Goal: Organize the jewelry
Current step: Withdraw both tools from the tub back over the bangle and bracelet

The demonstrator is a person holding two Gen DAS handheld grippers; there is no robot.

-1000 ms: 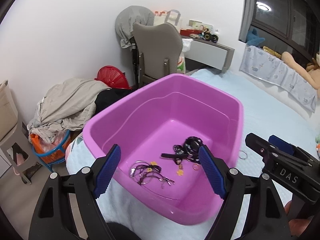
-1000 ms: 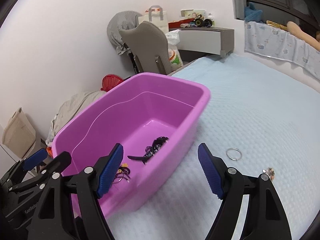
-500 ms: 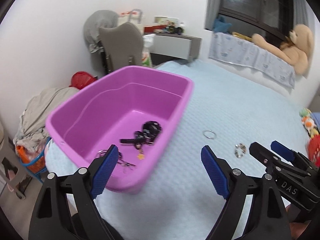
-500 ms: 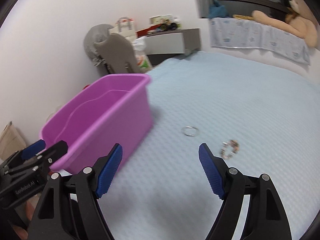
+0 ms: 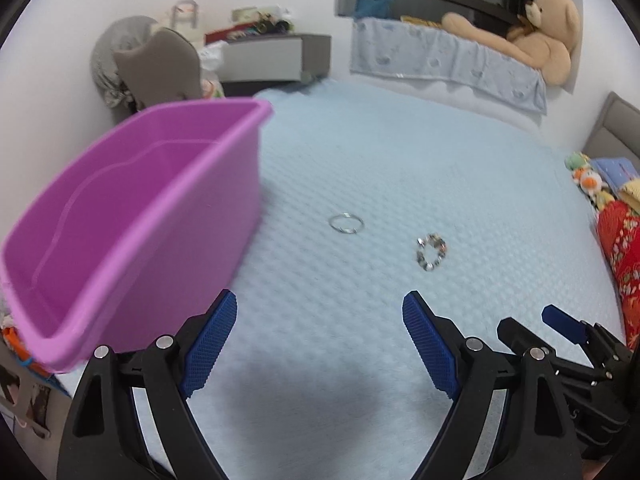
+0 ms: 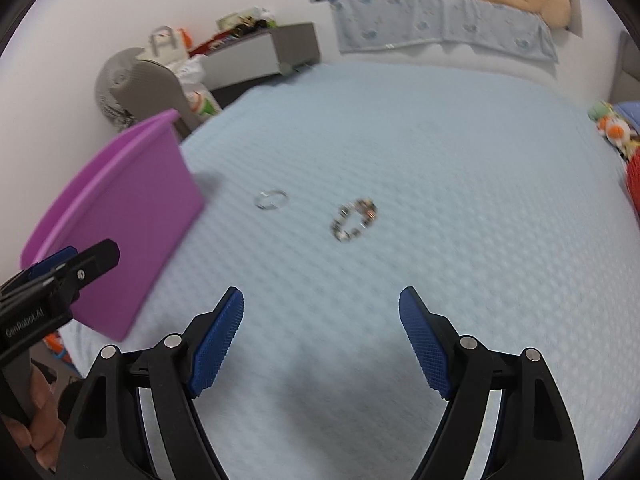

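Observation:
A thin silver ring bracelet (image 5: 346,224) (image 6: 272,199) and a beaded bracelet (image 5: 430,253) (image 6: 354,220) lie side by side on the light blue bedspread. Left of them stands a pink plastic tub (image 5: 132,216) (image 6: 120,216); its contents are hidden from both views. My left gripper (image 5: 320,320) hangs open over the spread, short of the ring, nothing between its blue pads. My right gripper (image 6: 321,316) is open too, short of the beaded bracelet. Each gripper shows at the edge of the other's view.
A teddy bear (image 5: 540,32) lies on a ledge at the far side of the bed. Small plush toys (image 5: 592,184) and a red cushion (image 5: 620,240) sit at the right edge. A grey chair (image 5: 160,68) and a cluttered desk (image 5: 276,56) stand beyond the tub.
Both grippers have swung right, away from the tub and down toward the bedspread. The two bracelets now lie ahead of them; the jewelry inside the tub has dropped out of sight.

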